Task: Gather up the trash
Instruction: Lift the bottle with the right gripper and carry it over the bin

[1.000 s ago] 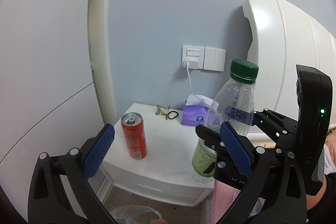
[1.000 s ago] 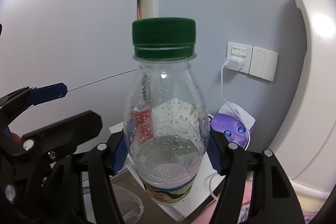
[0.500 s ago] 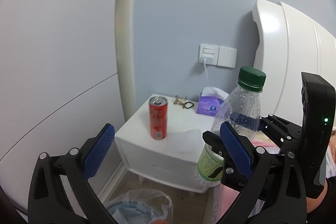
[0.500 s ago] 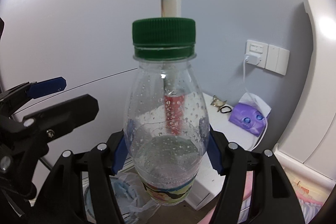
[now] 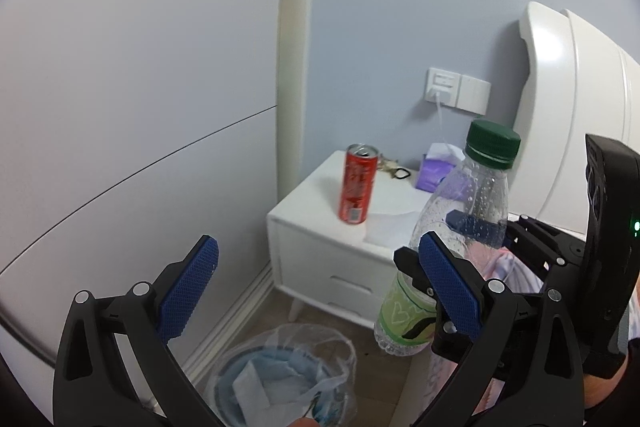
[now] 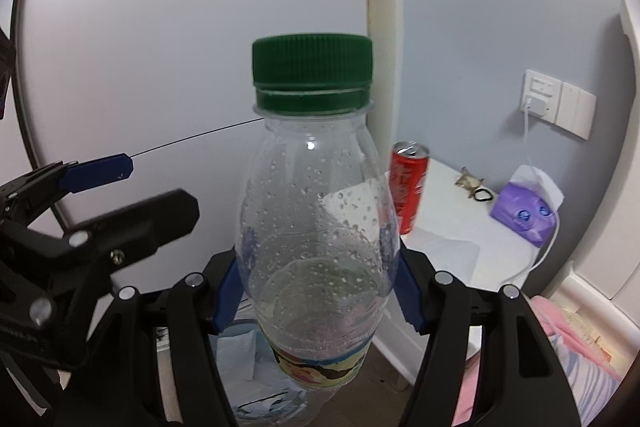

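My right gripper (image 6: 318,291) is shut on a clear plastic bottle (image 6: 316,235) with a green cap, held upright; the bottle also shows in the left wrist view (image 5: 460,223) at the right. My left gripper (image 5: 316,291) is open and empty, above a bin (image 5: 280,375) lined with a plastic bag that holds blue and white waste. A red can (image 5: 357,184) stands upright on the white nightstand (image 5: 320,223); it also shows in the right wrist view (image 6: 408,187) behind the bottle.
On the nightstand lie a purple tissue pack (image 6: 528,207), keys with a hair tie (image 6: 472,185) and a sheet of paper (image 5: 390,223). A charger cable hangs from the wall socket (image 5: 440,85). A white headboard (image 5: 568,107) and pink bedding (image 6: 560,339) are at the right.
Both grippers have pulled back from the nightstand and lowered; the bin has come into fuller view below the left gripper. The bottle stays gripped in the right gripper.
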